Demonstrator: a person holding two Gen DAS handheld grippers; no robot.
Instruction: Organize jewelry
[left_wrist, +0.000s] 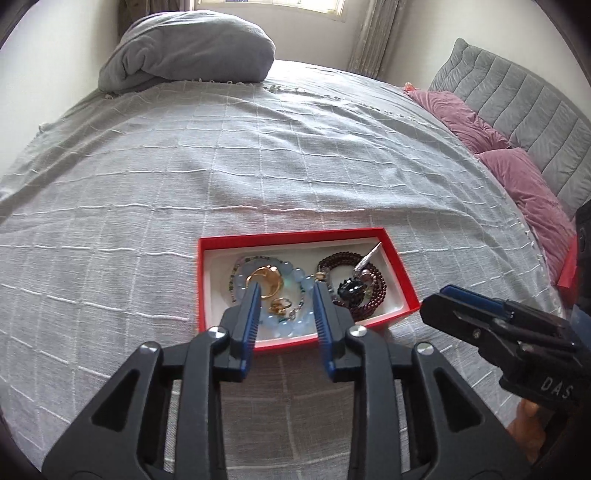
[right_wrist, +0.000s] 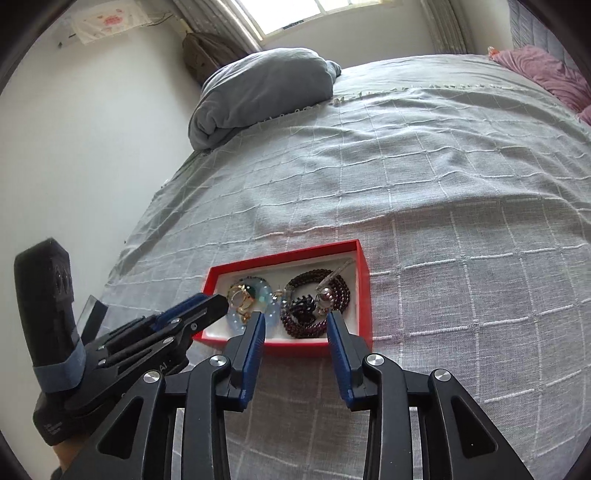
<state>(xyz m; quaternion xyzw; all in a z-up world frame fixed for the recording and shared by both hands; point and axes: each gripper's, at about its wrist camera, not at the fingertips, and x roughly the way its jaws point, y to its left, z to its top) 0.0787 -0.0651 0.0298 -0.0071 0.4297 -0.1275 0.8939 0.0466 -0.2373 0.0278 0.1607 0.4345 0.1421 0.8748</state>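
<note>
A red jewelry box (left_wrist: 229, 244) (right_wrist: 364, 295) with a white lining lies on the bed. Its left half holds a pale blue bead bracelet (left_wrist: 297, 275) (right_wrist: 269, 306), a gold crescent pendant (left_wrist: 269, 282) and gold rings (right_wrist: 242, 299). On the right lie a dark red bead strand (left_wrist: 378, 286) (right_wrist: 341, 291), a black ornament (left_wrist: 351, 288) (right_wrist: 303, 306) and a silver pointed pendant (left_wrist: 367, 258). My left gripper (left_wrist: 286, 288) hovers open over the blue bracelet, nothing between its pads. My right gripper (right_wrist: 297, 315) hovers open at the box's near edge, over the dark red strand, and holds nothing.
The bed is covered by a grey checked bedspread (left_wrist: 221, 166) (right_wrist: 443, 184). A folded grey duvet (left_wrist: 192, 51) (right_wrist: 266, 88) sits at the far side. Purple pillows (left_wrist: 517, 173) lie by a grey headboard (left_wrist: 517, 103). A red lid edge (left_wrist: 567, 269) shows at the right.
</note>
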